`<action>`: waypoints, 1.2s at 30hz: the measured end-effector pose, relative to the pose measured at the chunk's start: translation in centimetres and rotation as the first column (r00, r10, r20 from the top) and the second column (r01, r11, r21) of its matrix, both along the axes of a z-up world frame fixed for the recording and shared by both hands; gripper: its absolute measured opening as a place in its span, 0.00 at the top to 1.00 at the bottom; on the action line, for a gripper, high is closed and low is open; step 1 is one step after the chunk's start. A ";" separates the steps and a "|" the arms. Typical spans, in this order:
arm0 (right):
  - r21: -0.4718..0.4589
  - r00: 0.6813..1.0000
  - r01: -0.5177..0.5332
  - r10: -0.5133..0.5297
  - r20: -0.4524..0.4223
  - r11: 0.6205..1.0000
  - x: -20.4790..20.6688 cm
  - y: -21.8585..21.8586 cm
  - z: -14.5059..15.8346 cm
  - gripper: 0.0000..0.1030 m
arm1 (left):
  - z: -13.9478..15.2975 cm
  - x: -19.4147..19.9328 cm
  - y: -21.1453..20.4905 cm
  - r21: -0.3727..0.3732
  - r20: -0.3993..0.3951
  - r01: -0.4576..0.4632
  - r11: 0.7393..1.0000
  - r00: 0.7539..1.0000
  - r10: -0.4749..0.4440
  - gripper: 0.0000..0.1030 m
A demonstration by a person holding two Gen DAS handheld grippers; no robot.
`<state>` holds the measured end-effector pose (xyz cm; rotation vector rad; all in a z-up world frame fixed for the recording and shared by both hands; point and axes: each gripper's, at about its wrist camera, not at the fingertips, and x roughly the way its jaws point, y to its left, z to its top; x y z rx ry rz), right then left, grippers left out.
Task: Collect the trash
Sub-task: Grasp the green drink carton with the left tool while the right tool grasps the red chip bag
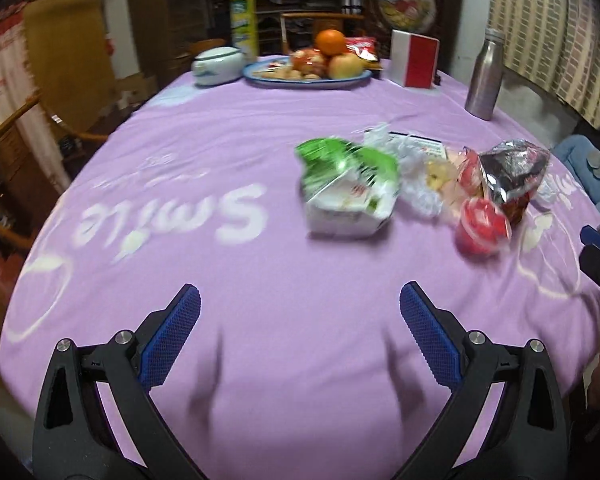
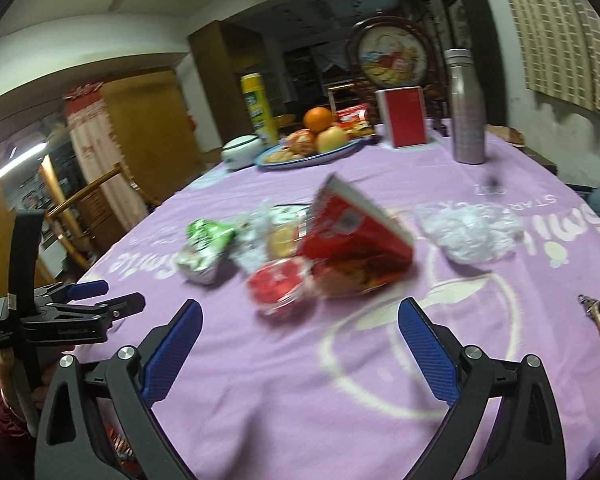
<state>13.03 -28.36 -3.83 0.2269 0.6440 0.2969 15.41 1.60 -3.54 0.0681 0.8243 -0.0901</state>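
My left tongs (image 1: pixel 300 336) and right tongs (image 2: pixel 300 340) hang apart, empty, above the purple bench (image 1: pixel 220 152). Crumpled wrappers (image 2: pixel 356 244) lie clustered mid-bench; fruit plate (image 1: pixel 308 76) sits far.

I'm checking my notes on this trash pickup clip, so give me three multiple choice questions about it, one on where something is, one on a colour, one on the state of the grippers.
1. Where does the metal bottle stand?
A. on the fruit plate
B. upright on the tablecloth near the far right edge
C. lying among the wrappers

2. What colour is the tablecloth?
A. purple with white print
B. plain green
C. red checked

3. How are the left gripper and right gripper?
A. both shut on wrappers
B. one holds the bottle
C. both open and holding nothing

Answers: 1 B, it stands upright by itself, right of the red box. 2 A, the purple cloth carries white lettering. 3 C, each pair of fingers is spread above bare cloth, short of the green wrapper and the red snack bag.
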 end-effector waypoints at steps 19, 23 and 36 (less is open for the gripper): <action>-0.011 0.998 0.035 -0.035 -0.056 0.999 5.4 -0.7 -0.7 0.06 | -2.2 10.1 -3.7 -0.007 -0.076 0.067 0.998 0.995 -0.067 0.07; 0.006 0.995 -0.011 0.011 -0.098 1.000 6.3 -0.2 -1.2 0.06 | -3.1 11.2 -2.6 -0.085 -0.148 0.051 0.995 0.987 -0.064 0.06; 0.192 0.982 0.078 -0.042 -0.181 0.978 7.4 -3.0 -2.6 0.06 | -3.1 11.4 -1.6 -0.126 -0.158 0.001 0.992 0.987 -0.021 0.06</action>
